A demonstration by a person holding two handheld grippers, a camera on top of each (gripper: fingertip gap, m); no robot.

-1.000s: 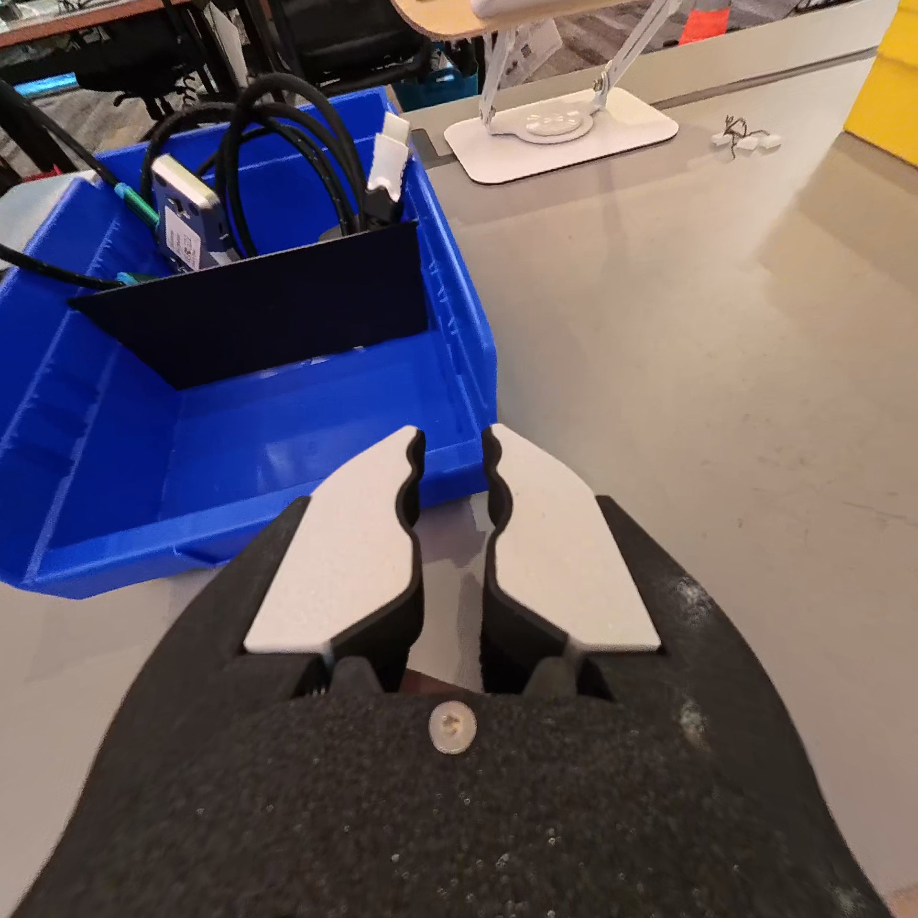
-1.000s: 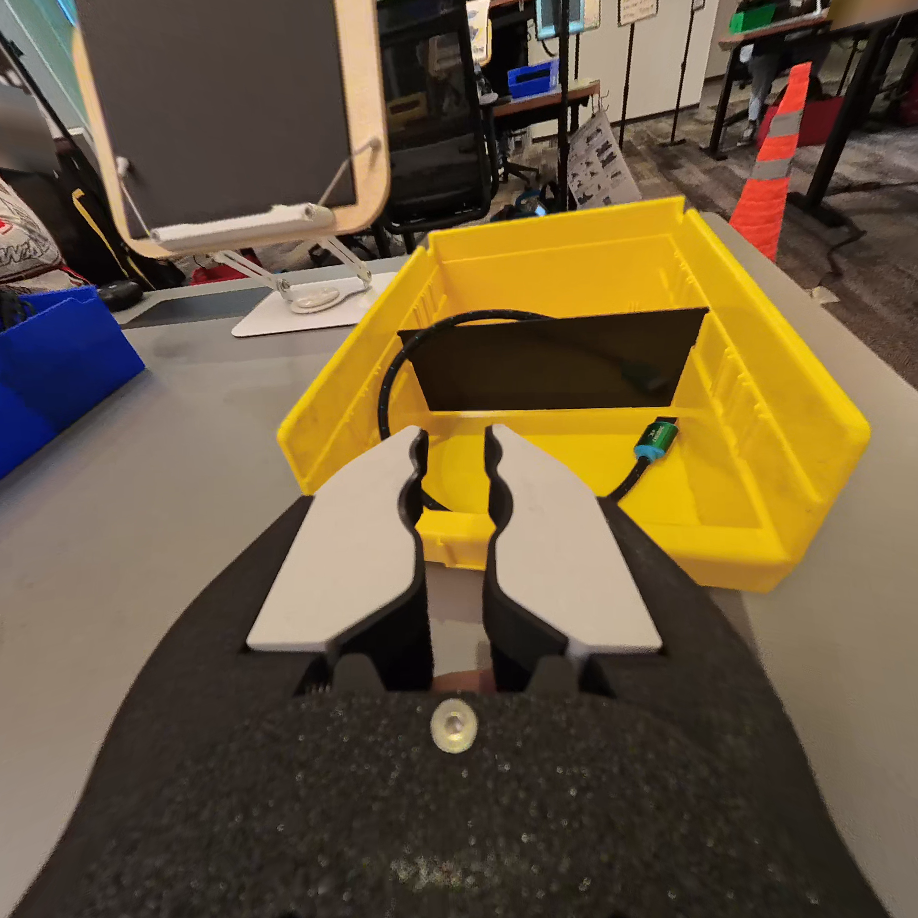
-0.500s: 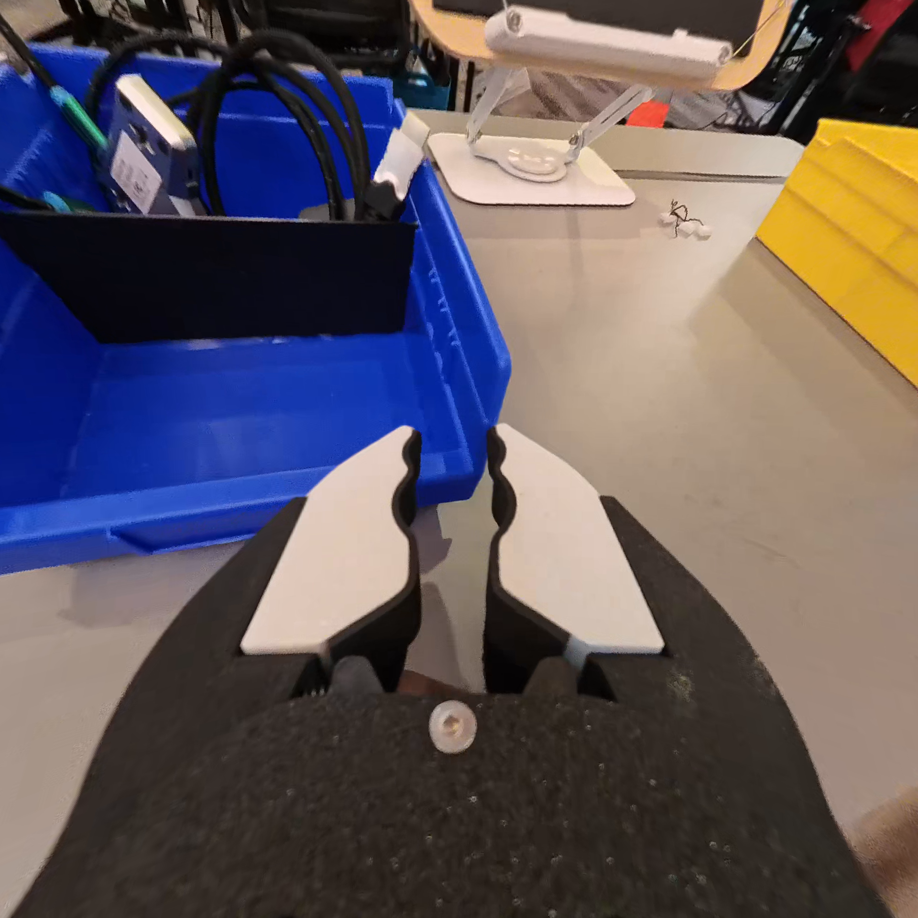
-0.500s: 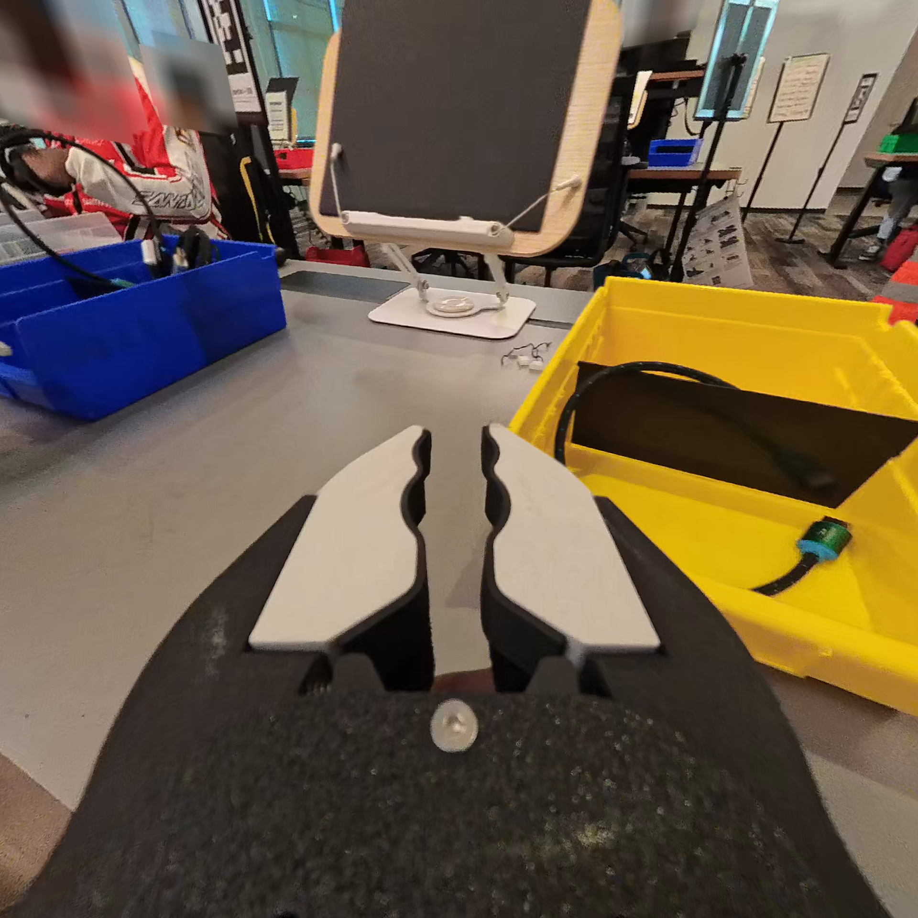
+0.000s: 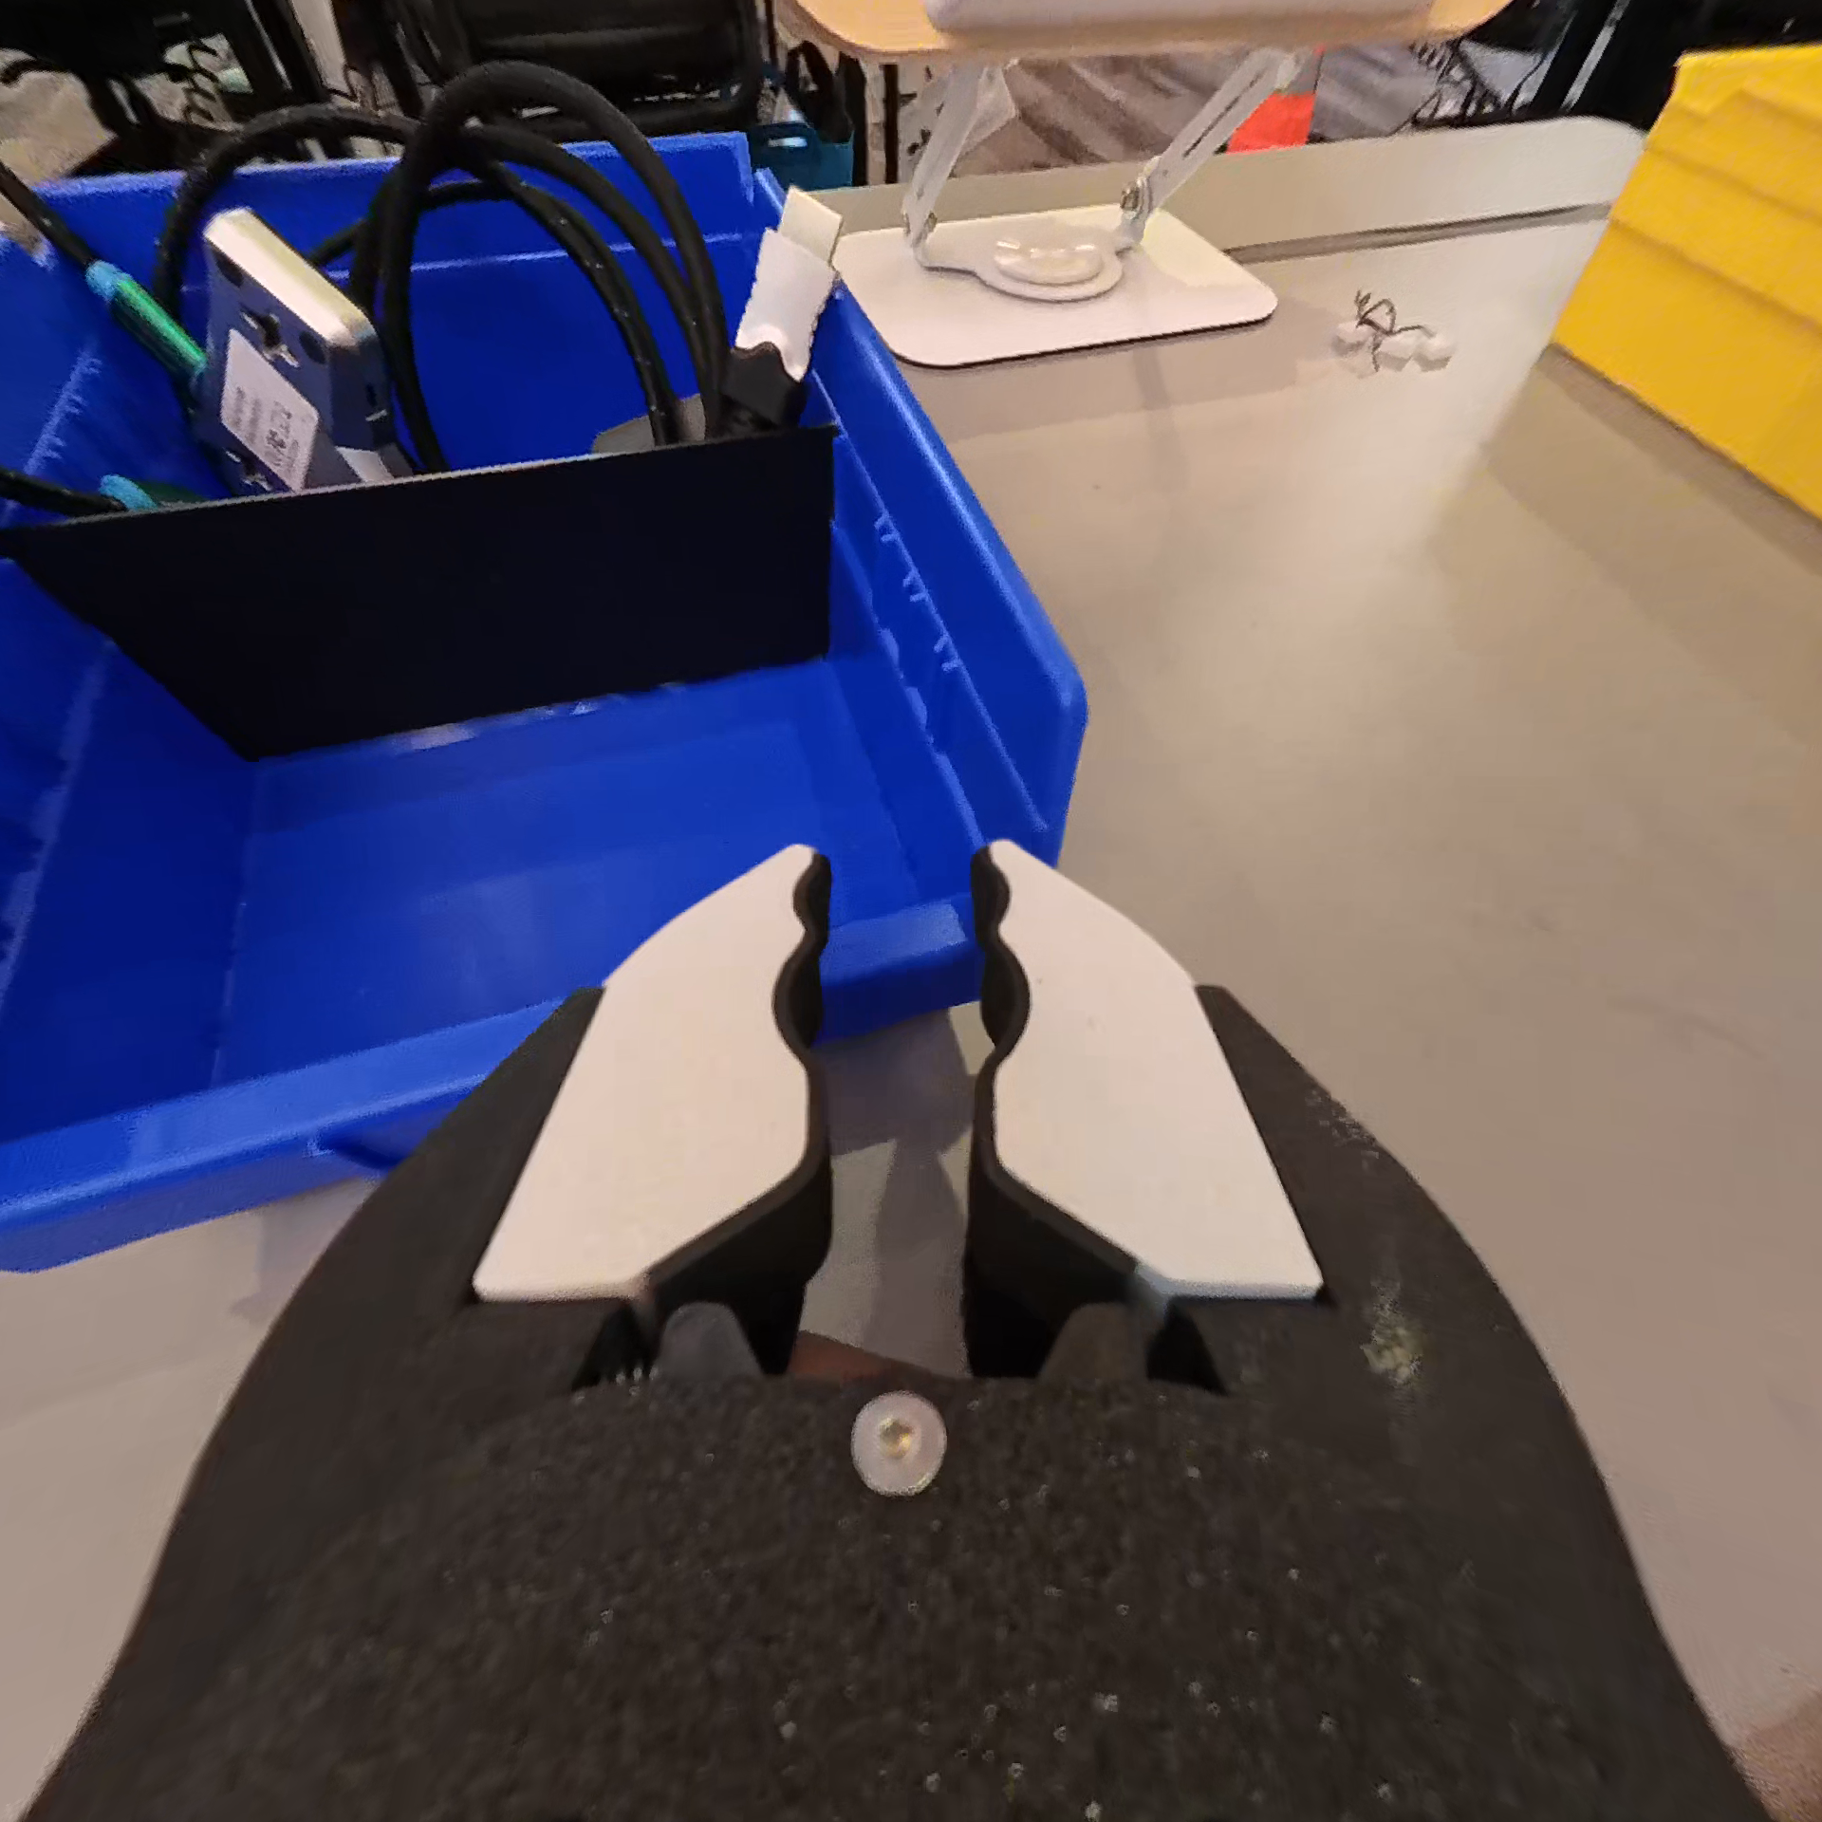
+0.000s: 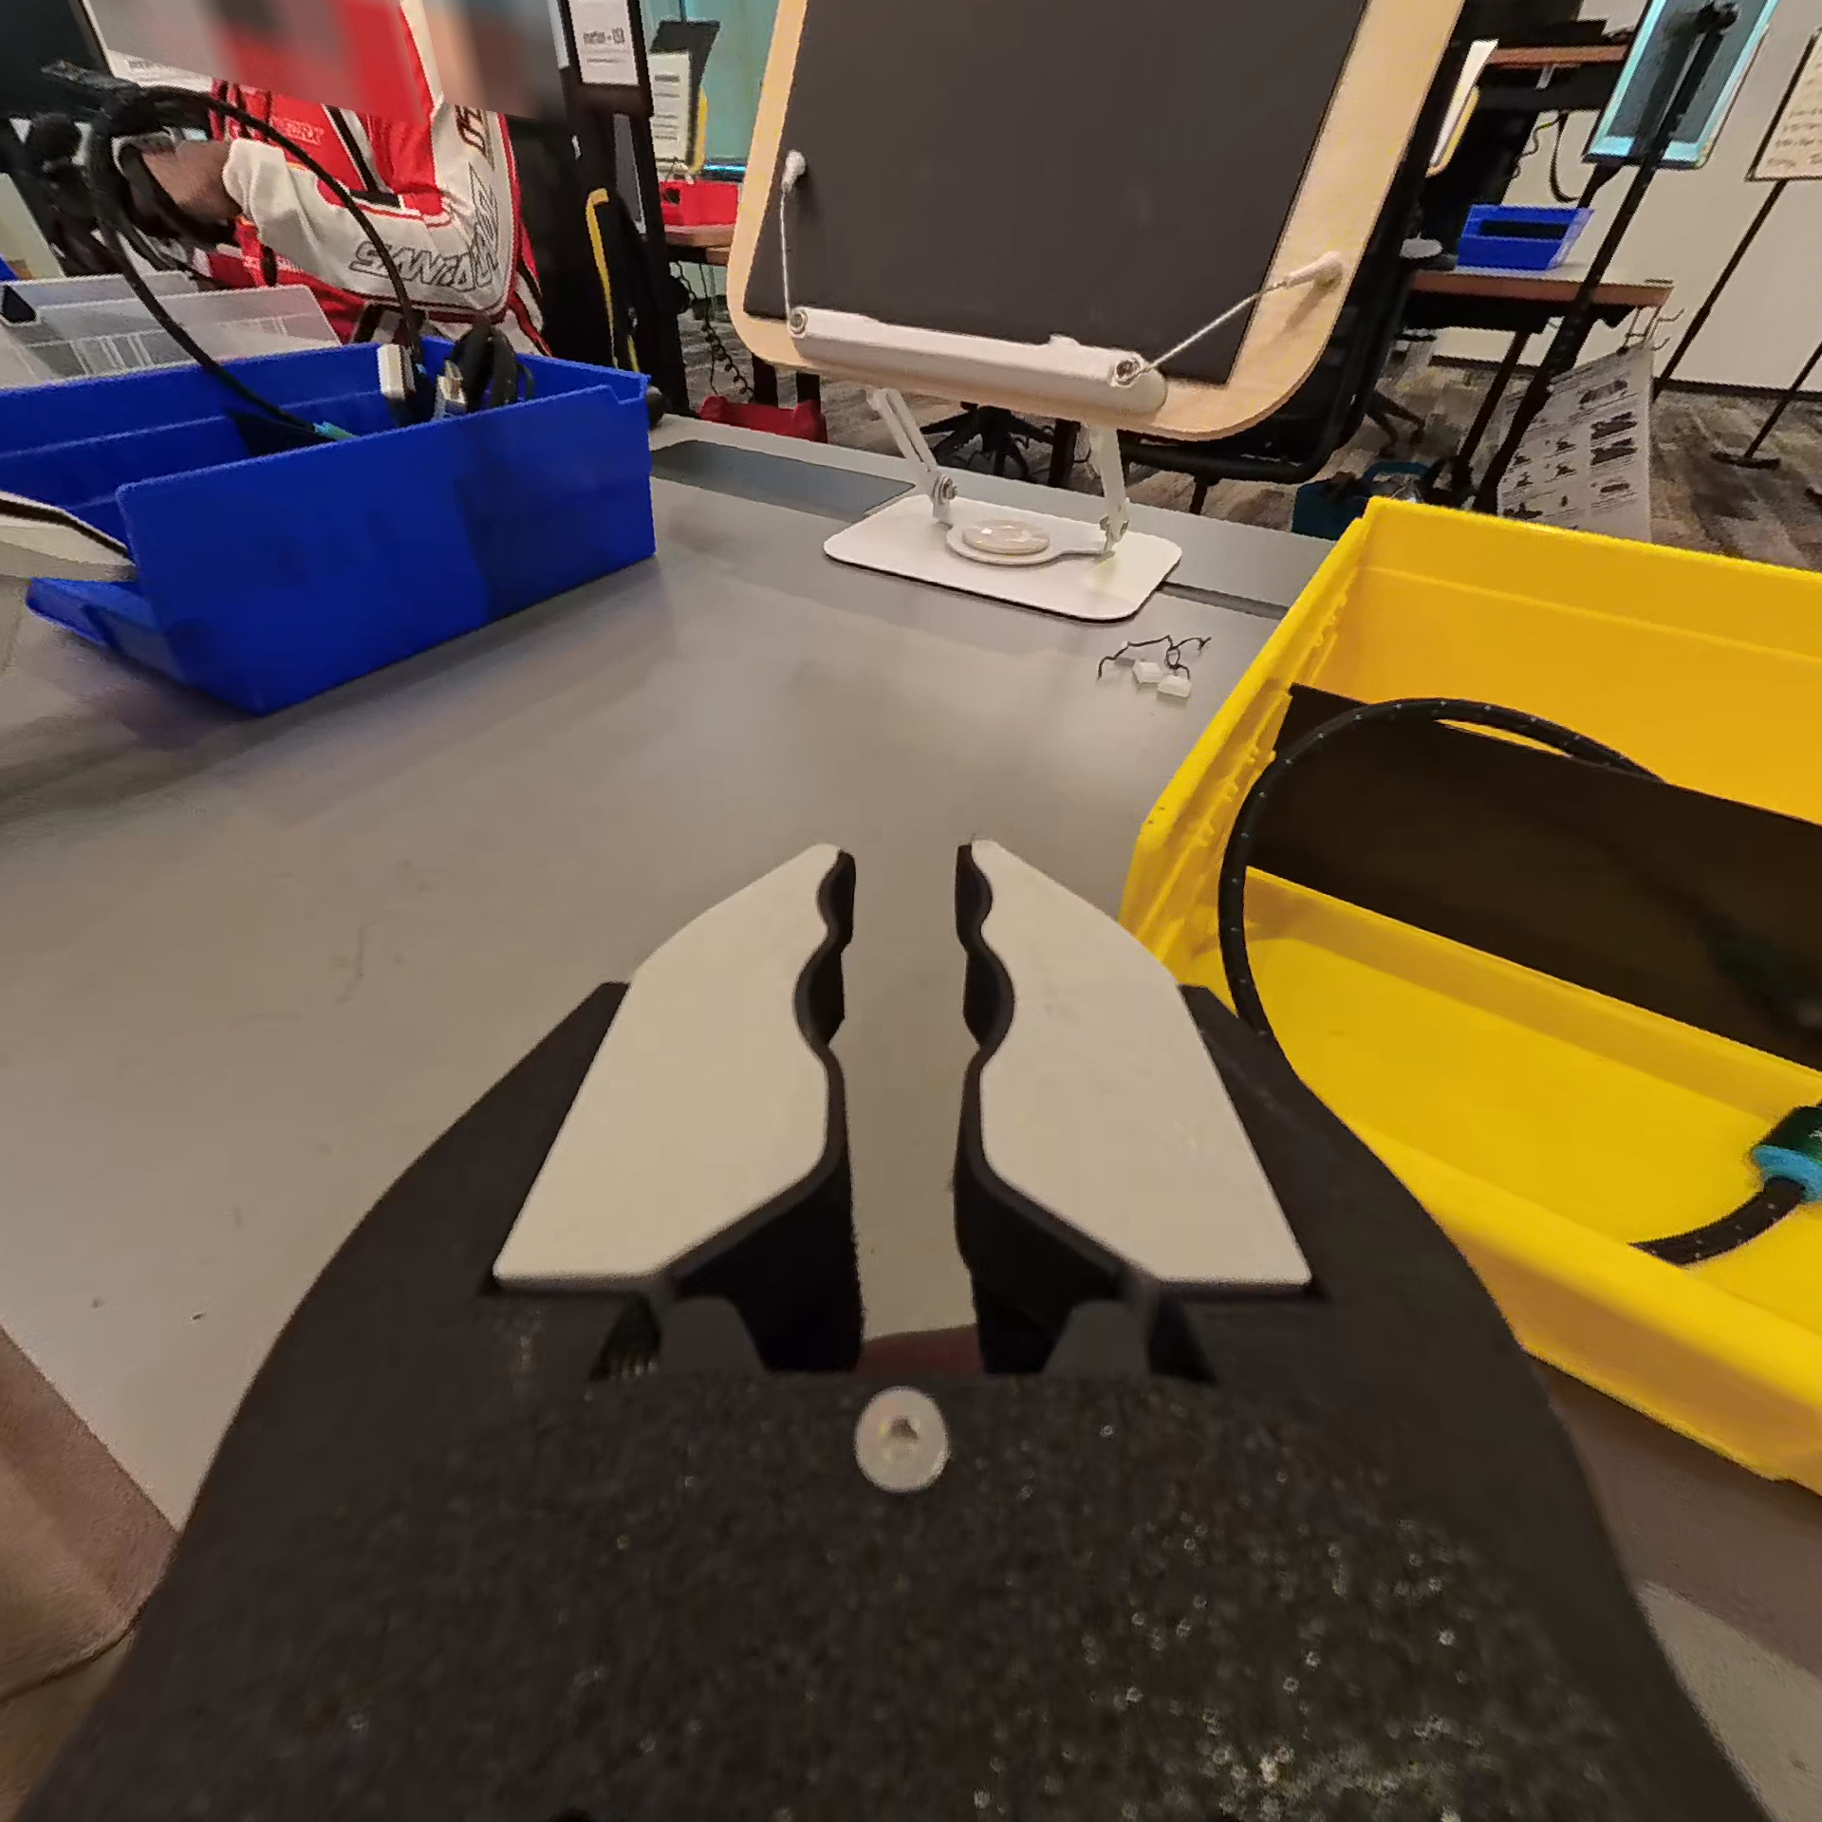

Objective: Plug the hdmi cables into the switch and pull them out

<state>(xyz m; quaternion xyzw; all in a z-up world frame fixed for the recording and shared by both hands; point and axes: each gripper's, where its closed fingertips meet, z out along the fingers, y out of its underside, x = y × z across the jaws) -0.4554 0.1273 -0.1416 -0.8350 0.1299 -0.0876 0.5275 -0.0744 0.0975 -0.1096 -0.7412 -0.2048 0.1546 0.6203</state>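
Two grippers, both empty, jaws slightly apart with a narrow gap. Left gripper (image 5: 899, 868) sits at frame centre over the near right corner of the blue bin (image 5: 996, 690); right gripper (image 6: 905, 863) over bare bench (image 6: 493, 887), between the bins.

Left view only: switch (image 5: 281, 365), a silver-blue box leaning upright in the bin's rear compartment, upper left, behind a black divider (image 5: 473, 582). Looped black cables (image 5: 631, 246) crowd beside it; a black plug with a white tag (image 5: 789, 276) leans on the bin's right wall. Green-teal plugs (image 5: 138, 315) sit at the switch's left; can't tell whether they are seated.

Right view only: yellow bin (image 6: 1479, 1094) at right, open to view, holds a black cable (image 6: 1272, 838) arcing over its own divider, its teal-green plug (image 6: 1789, 1163) lying on the near floor. Blue bin shows side-on, upper left, contents mostly hidden by its wall. A person in red-white sleeves (image 6: 375, 217) behind it.

Both views: tablet stand (image 6: 1006, 542) at the far bench edge, small white connectors (image 6: 1158, 675) near it.
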